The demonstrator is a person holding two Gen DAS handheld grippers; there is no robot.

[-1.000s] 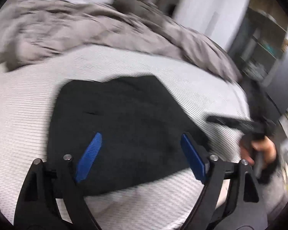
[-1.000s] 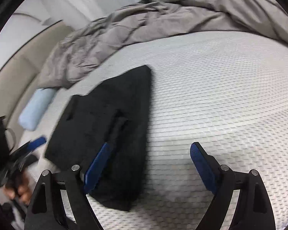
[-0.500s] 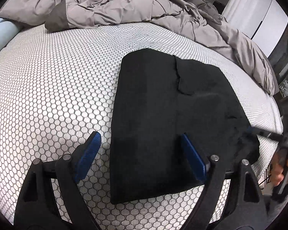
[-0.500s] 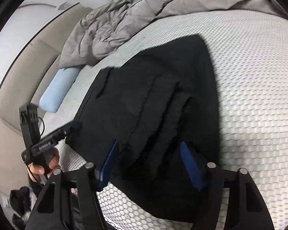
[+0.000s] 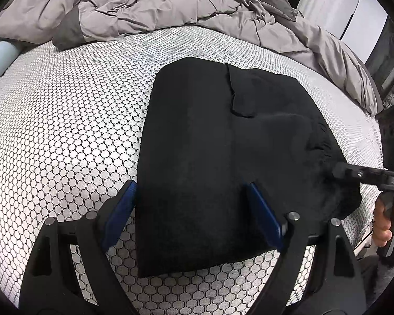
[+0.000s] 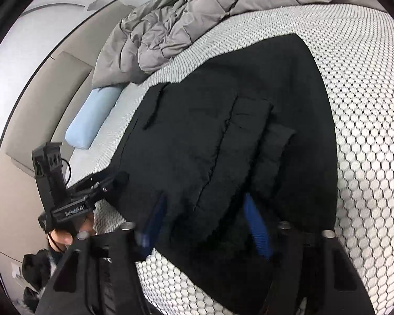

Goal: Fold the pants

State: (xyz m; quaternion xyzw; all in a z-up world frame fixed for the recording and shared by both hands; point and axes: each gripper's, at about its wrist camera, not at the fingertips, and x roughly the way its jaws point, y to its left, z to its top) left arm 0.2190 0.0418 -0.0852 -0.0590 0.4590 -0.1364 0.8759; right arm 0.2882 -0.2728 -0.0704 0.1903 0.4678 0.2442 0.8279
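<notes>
The left gripper (image 5: 190,211) hangs with jaws wide apart over the near hem of the black pants (image 5: 223,162), nothing pinched. The pants lie folded and flat on the honeycomb-patterned mattress (image 5: 65,131), at six o'clock from the grey duvet (image 5: 157,5). They look soft, limp and light, so an edge or corner through all layers seems the best hold. The right gripper (image 6: 205,225) has just been closing; its jaws straddle the stacked edges, not visibly pressing.
</notes>
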